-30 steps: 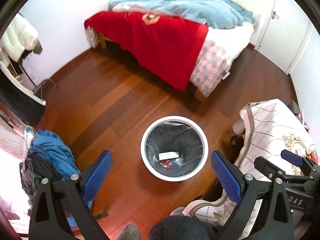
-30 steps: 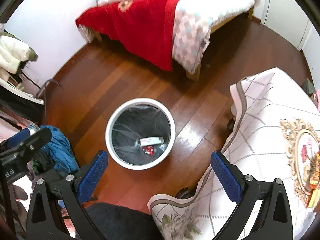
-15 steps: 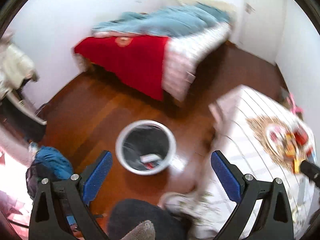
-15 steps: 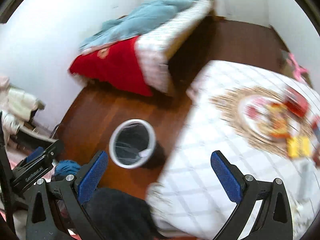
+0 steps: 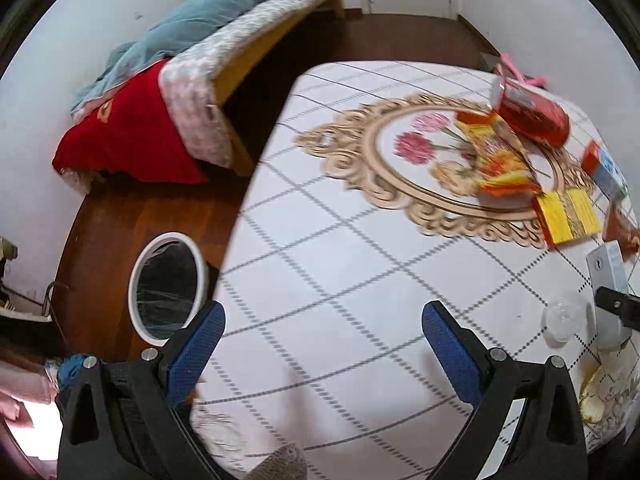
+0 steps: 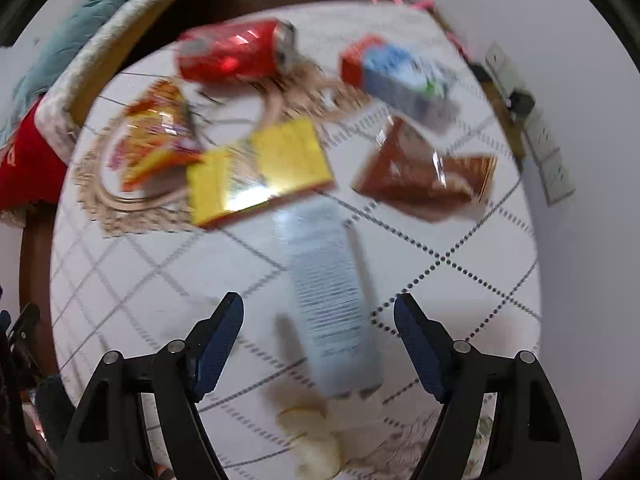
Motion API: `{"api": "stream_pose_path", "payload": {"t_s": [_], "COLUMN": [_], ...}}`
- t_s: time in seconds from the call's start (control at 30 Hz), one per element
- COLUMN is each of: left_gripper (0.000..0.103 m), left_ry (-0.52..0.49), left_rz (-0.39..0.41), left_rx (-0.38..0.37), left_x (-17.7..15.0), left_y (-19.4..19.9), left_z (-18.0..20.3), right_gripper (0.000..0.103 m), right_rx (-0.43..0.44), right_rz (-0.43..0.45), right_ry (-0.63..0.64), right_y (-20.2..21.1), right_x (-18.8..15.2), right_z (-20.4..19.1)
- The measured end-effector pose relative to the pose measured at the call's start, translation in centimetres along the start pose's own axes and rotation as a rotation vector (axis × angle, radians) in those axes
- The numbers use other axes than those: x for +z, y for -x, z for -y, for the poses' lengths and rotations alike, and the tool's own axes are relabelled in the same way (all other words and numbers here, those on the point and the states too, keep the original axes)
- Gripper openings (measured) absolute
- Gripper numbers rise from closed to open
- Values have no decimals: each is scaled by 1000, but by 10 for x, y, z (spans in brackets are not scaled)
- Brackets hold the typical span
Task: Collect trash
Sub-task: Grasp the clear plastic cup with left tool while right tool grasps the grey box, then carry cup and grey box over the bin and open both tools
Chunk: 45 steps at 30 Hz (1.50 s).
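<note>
Left wrist view, from the left edge: a white-rimmed trash bin [image 5: 164, 286] stands on the wood floor just beside the table [image 5: 320, 272]; it has a clear liner, and what lies in it cannot be made out. The left gripper [image 5: 322, 340] hangs over bare checked tablecloth with its blue pads wide apart, holding nothing. Further right lie an orange snack bag [image 5: 496, 156], a red can [image 5: 532, 112] on its side, a yellow box [image 5: 568, 218] and a small clear cup [image 5: 564, 320]. Right wrist view, blurred, shows the same litter: snack bag [image 6: 156, 136], can [image 6: 236, 52], yellow box [image 6: 260, 168], a white tube-like pack [image 6: 328, 292], a blue-and-orange carton [image 6: 400, 76] and a brown wrapper [image 6: 424, 176]. The right gripper [image 6: 319, 344] is spread open around the near end of the white pack, pads clear of it.
</note>
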<state>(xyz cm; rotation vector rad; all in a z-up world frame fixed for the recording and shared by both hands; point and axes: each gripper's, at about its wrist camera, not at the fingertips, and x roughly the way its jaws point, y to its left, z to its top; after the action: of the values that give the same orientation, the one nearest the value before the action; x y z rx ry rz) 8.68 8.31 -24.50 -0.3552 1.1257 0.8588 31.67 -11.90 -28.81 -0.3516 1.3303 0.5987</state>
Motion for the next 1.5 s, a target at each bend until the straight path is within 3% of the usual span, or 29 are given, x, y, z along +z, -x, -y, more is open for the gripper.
{"api": "stream_pose_path", "payload": {"t_s": [0.1, 0.17, 0.4, 0.63, 0.67, 0.73, 0.83, 1.07, 1.3, 1.5], "left_gripper": [101, 101, 100, 99, 98, 81, 66, 39, 38, 38], "left_ry": [-22, -51, -168, -273, -285, -314, -342, -340, -341, -318], "left_rz": [-12, -8, -18, -53, -57, -67, -89, -94, -62, 12], "left_rx": [-25, -58, -227, -374, -380, -383, -374, -362, -344, -309], "left_x": [-1, -1, -4, -17, -18, -20, -22, -21, -20, -17], "left_y": [1, 4, 10, 12, 11, 7, 2, -3, 2, 33], "left_z": [20, 35, 97, 153, 159, 171, 184, 194, 179, 168], "right_gripper": [51, 41, 39, 37, 37, 37, 37, 37, 37, 37], "right_rx": [42, 31, 38, 15, 14, 13, 11, 17, 24, 27], "right_rz": [-9, 12, 106, 98, 93, 81, 78, 87, 87, 102], "right_ry": [1, 11, -30, -137, -152, -172, -179, -184, -181, -164], "right_y": [-13, -12, 24, 33, 31, 25, 19, 24, 25, 32], "right_x": [-4, -9, -28, -43, -46, -50, -54, -55, -54, -55], "right_z": [8, 11, 42, 84, 90, 98, 101, 103, 100, 93]}}
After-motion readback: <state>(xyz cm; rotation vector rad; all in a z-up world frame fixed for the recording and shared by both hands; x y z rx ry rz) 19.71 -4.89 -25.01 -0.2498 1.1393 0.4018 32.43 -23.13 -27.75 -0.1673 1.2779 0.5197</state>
